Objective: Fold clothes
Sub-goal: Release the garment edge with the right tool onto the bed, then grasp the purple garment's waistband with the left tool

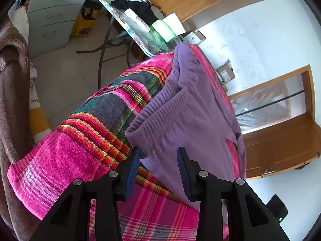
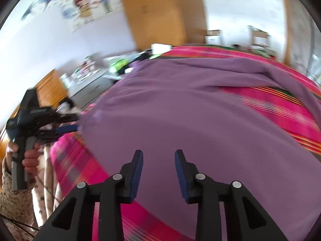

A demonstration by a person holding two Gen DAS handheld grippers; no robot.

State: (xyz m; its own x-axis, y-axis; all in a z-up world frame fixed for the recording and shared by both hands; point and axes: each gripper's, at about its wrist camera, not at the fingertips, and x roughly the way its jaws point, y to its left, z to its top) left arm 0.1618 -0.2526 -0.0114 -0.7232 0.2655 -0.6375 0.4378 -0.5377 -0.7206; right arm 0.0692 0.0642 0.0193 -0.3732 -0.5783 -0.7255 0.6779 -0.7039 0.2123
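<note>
The garment [image 1: 186,108] lies on the blanket [image 1: 96,120], a table [image 1: 138,34] behind

A purple fleece garment [image 1: 186,108] lies spread over a pink plaid blanket [image 1: 84,140] covering the bed, its ribbed waistband turned toward the bed's near edge. The left claw [image 1: 158,156] hangs over that waistband with its blue-padded fingers [image 1: 133,168] apart, the fabric's lower hem between them. Beyond the bed's far corner stands a folding table [image 1: 128,30] littered with green packets [image 1: 163,30], a black cloth [image 1: 140,10] and papers. Grey drawers [image 1: 54,14] sit on the tiled floor.
</note>
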